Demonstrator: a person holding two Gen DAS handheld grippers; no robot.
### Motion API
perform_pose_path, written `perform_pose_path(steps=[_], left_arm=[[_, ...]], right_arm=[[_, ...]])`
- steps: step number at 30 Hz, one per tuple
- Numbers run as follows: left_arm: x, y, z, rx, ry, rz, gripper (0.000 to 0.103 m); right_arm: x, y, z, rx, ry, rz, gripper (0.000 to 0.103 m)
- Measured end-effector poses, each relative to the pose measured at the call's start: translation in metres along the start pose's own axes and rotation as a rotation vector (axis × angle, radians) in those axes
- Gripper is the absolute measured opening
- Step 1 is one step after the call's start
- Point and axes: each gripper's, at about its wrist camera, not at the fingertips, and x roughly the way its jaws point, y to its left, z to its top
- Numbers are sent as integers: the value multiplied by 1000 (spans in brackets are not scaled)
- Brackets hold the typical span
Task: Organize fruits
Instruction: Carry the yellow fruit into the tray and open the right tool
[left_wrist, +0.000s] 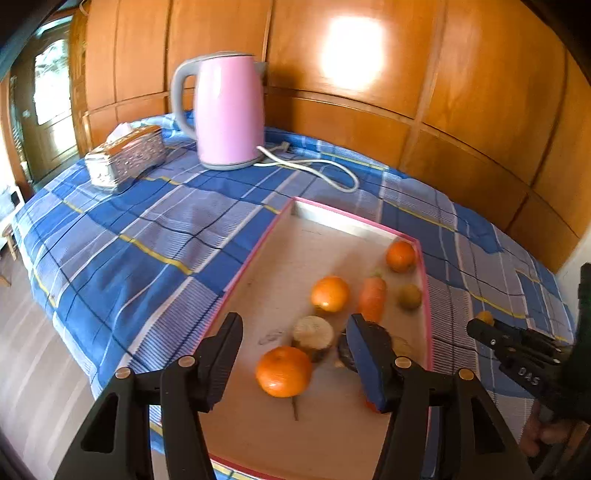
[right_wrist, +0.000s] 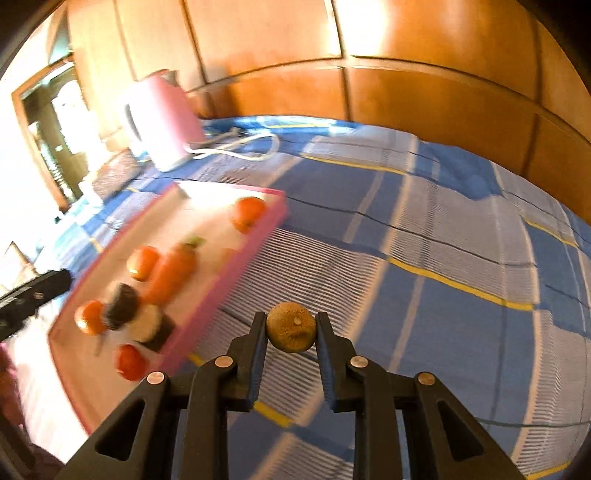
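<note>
Fruits: a round fuzzy brown kiwi (right_wrist: 291, 331) sits clenched in the right tool (right_wrist: 291, 334); the left tool (left_wrist: 293, 354) gapes released over smooth oranges (left_wrist: 283, 371).

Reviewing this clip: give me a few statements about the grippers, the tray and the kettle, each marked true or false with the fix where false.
1. The right gripper is shut on a small brown fruit. True.
2. The left gripper holds an orange. False: it is open above the tray, holding nothing.
3. The carrot lies inside the pink-rimmed tray. True.
4. The pink kettle stands in the tray. False: it stands on the blue checked cloth beyond the tray.
5. The brown fruit is held over the tray. False: it is over the cloth, to the right of the tray.
</note>
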Motion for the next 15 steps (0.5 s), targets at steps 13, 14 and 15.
perform_pose_path(steps=[13,14,15], left_arm=[[0,14,2,-30,-15,31,63],[0,14,2,-27,-17,31,63],[0,14,2,-25,-17,30,63]], right_arm=[[25,66,29,-128,18,89,25],[27,67,29,-131,20,90,25],[30,69,30,-131,24,91,26]])
